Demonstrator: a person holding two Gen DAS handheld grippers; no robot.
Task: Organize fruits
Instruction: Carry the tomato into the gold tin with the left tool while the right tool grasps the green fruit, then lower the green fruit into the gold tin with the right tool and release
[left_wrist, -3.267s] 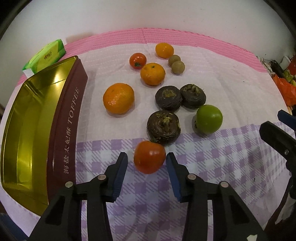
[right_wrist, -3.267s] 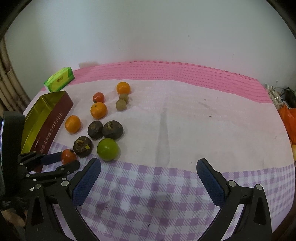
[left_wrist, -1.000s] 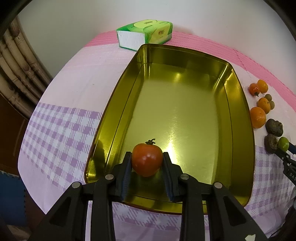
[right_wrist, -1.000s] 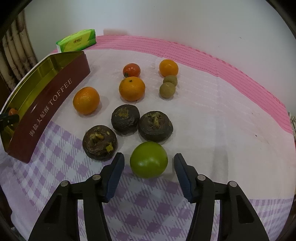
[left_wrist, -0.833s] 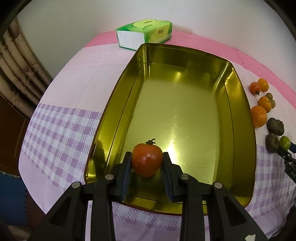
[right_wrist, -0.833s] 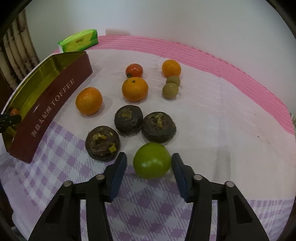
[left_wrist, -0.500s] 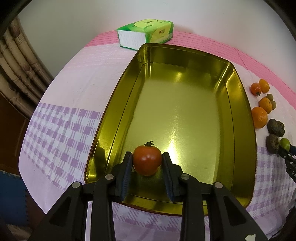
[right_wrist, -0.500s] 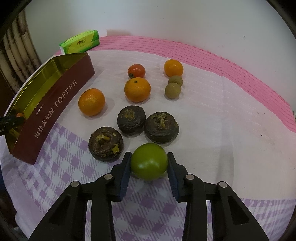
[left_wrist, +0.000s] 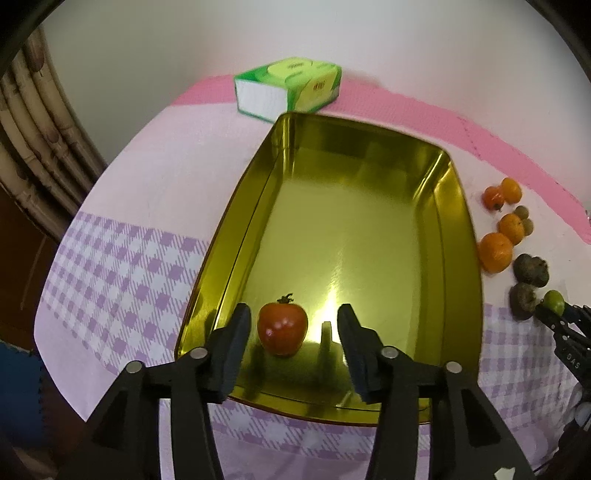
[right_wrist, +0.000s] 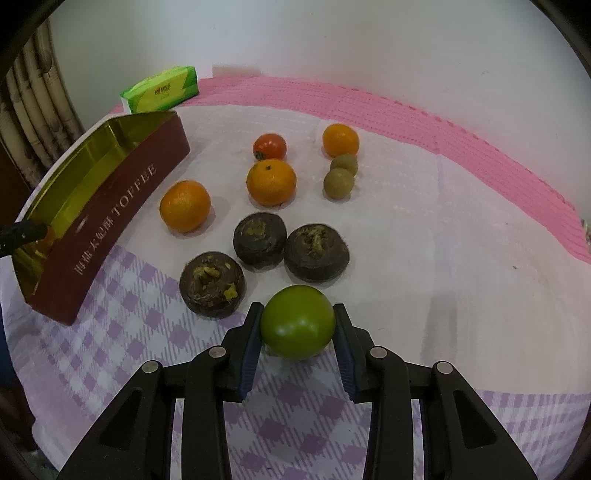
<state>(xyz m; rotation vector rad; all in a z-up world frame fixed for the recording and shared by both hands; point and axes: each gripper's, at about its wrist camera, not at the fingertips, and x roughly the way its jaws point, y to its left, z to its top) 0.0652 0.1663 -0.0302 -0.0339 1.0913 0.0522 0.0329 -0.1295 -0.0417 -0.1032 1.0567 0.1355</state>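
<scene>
A red tomato (left_wrist: 282, 328) rests on the floor of the gold tin (left_wrist: 354, 236), near its front wall. My left gripper (left_wrist: 293, 332) straddles it with its jaws opening, and neither pad touches the fruit. In the right wrist view my right gripper (right_wrist: 297, 328) is shut on a green round fruit (right_wrist: 297, 321), both pads pressed to its sides. Beyond it lie three dark brown fruits (right_wrist: 260, 240), two oranges (right_wrist: 271, 181), a small orange (right_wrist: 340, 140), a small red tomato (right_wrist: 269, 146) and two small brownish-green fruits (right_wrist: 338, 182).
The tin's maroon side (right_wrist: 110, 221) reads TOFFEE and stands left of the fruit group. A green tissue pack (left_wrist: 288, 88) lies behind the tin, by the pink table border. The cloth is purple-checked near me. Bamboo poles (left_wrist: 33, 147) stand at the far left.
My left gripper's jaws have spread and let go of the red tomato, which now sits in the tin. My right gripper has closed from either side onto the green fruit.
</scene>
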